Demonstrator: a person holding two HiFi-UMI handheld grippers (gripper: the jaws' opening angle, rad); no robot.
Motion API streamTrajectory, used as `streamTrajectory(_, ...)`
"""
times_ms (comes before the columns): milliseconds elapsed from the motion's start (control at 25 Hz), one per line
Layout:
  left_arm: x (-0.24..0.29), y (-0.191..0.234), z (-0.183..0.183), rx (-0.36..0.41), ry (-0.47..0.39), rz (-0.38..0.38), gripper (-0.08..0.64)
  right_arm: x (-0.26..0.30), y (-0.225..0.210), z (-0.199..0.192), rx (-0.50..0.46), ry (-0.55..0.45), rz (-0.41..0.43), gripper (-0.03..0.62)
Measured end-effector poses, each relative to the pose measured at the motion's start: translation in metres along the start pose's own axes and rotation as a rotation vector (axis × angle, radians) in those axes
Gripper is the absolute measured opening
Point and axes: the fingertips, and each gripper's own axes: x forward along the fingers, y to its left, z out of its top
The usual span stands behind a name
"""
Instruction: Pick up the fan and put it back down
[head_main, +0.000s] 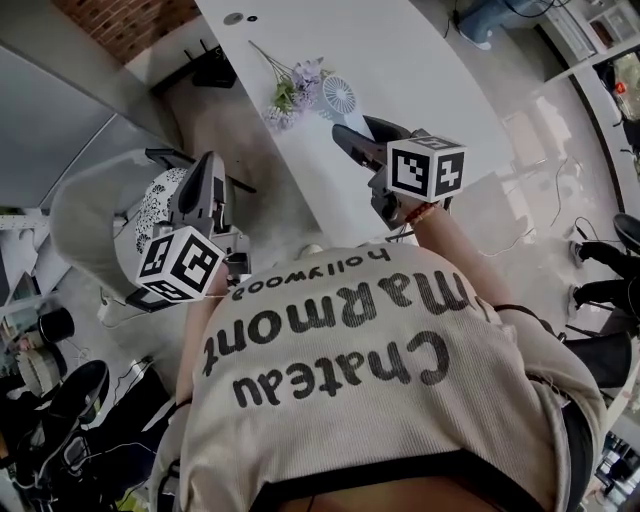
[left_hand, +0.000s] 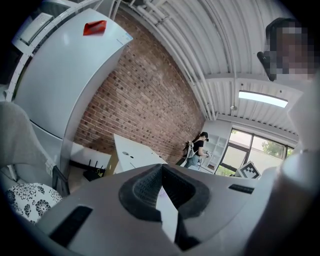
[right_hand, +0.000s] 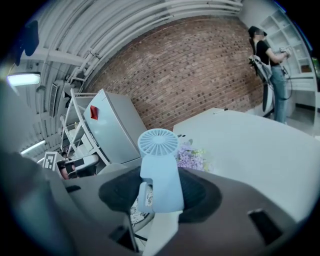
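The white table (head_main: 430, 70) runs slanted away from the person. Most of its top is bare, so there is much free room beyond the fan. Its long near edge passes under the right gripper (head_main: 352, 126). To the left of this edge is a strip of floor (head_main: 215, 115), and then a grey chair (head_main: 85, 215) that narrows the way on that side. A brick wall (left_hand: 145, 95) closes the far end, with a big white fridge (left_hand: 65, 75) before it.

The right gripper points forward and a little down over the table edge. Its jaws are clamped on the body of the light blue fan (right_hand: 160, 172), which stands upright with the round head on top, just beside the purple flowers (head_main: 290, 88). I cannot tell if its foot touches the table.

The left gripper (left_hand: 160, 170) is lower, over the chair, almost level. Its jaws are together and nothing is between them.
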Motion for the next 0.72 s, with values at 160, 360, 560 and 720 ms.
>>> streamTrajectory(160,0.003,0.003,-0.013,0.005,0.044,0.002,-0.002,0.007,0.0,-0.009,0.014,0.037,-0.011,0.222)
streamTrajectory(360,0.01,0.001,-0.03,-0.006,0.099,0.003,-0.002,0.01,-0.001,-0.016,-0.002,0.075,-0.025,0.222)
streamTrajectory(560,0.015,-0.001,-0.047,-0.027,0.141,0.014,-0.002,0.013,-0.003,-0.022,0.004,0.099,-0.004,0.222)
streamTrajectory(720,0.022,-0.01,-0.055,-0.044,0.147,0.021,-0.002,0.015,-0.008,-0.025,0.005,0.127,0.037,0.222)
